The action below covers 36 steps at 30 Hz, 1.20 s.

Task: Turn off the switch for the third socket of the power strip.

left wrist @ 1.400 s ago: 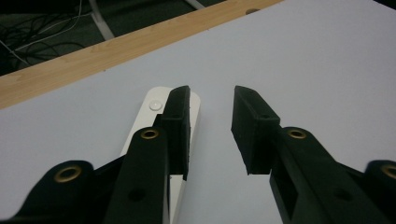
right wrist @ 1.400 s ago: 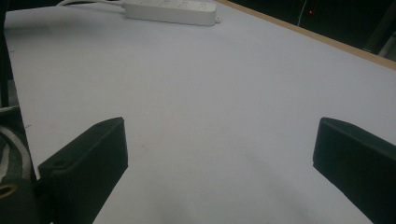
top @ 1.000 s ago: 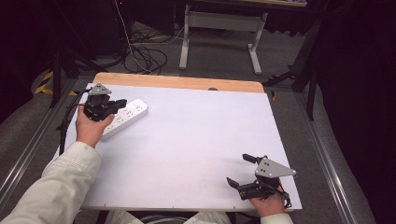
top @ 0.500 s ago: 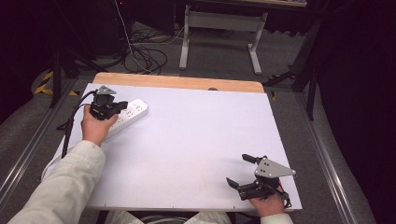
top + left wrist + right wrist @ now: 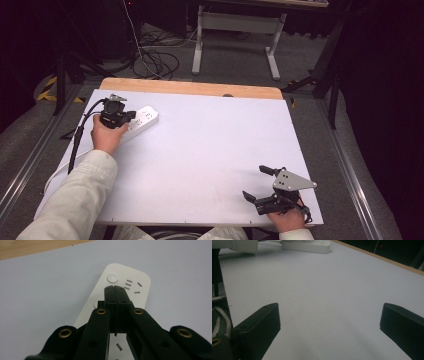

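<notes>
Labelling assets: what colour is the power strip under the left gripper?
White; the power strip shows best in the left gripper view, with a round white button near its end.

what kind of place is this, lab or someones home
Most likely a lab or recording studio, not a home: a bare white table holding just a power strip, dark curtained surroundings, loose cables on grey carpet, and a metal desk frame behind.

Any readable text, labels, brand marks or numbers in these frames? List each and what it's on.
None readable.
White power strip: socket slots and a round button, no print visible on the face in the left gripper view; small dark marks on it in the high view are too small to read.
Left claw, jaws shut, and right claw, jaws open: black parts and brass rivets, no lettering.
Table: plain white surface, no marks.
</notes>
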Each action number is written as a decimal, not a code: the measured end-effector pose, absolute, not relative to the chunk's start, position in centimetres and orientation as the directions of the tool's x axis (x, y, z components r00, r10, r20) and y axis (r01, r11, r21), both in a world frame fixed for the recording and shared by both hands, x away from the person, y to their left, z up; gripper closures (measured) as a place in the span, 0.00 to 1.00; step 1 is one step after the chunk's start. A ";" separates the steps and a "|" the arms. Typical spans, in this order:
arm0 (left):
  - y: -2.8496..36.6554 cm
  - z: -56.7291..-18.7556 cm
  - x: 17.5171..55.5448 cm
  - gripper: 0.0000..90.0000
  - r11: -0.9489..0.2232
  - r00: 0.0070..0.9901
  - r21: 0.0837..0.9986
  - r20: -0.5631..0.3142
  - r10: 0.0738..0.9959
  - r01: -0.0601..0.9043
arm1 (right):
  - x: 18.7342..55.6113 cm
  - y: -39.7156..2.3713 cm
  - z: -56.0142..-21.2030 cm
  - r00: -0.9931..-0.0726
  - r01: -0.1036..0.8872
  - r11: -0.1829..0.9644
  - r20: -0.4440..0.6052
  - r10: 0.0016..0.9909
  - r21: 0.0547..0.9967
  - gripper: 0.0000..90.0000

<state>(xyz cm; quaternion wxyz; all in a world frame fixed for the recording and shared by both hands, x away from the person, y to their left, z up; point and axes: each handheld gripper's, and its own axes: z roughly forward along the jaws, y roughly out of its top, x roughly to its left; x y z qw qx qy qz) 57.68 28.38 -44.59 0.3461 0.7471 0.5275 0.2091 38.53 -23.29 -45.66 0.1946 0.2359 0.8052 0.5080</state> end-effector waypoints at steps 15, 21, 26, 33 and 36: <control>28.3 -45.8 58.5 1.00 -0.227 0.337 0.738 -0.001 0.941 0.635 | 38.6 -23.3 -45.7 -0.816 0.188 0.367 -0.064 0.575 0.911 0.04; 28.4 -45.8 58.6 1.00 -0.231 0.334 0.741 0.010 0.943 0.630 | 38.6 -23.3 -45.8 -0.817 0.187 0.367 -0.064 0.573 0.911 0.04; 28.4 -45.9 58.7 1.00 -0.229 0.335 0.741 0.005 0.942 0.632 | 38.6 -23.3 -45.8 -0.817 0.188 0.366 -0.062 0.573 0.912 0.04; 28.4 -45.9 58.8 1.00 -0.217 0.324 0.732 -0.005 0.946 0.646 | 38.6 -23.3 -45.8 -0.818 0.189 0.368 -0.061 0.571 0.910 0.04; 28.4 -45.9 58.8 1.00 -0.197 0.314 0.727 -0.027 0.949 0.658 | 38.6 -23.4 -45.8 -0.819 0.189 0.368 -0.060 0.571 0.910 0.04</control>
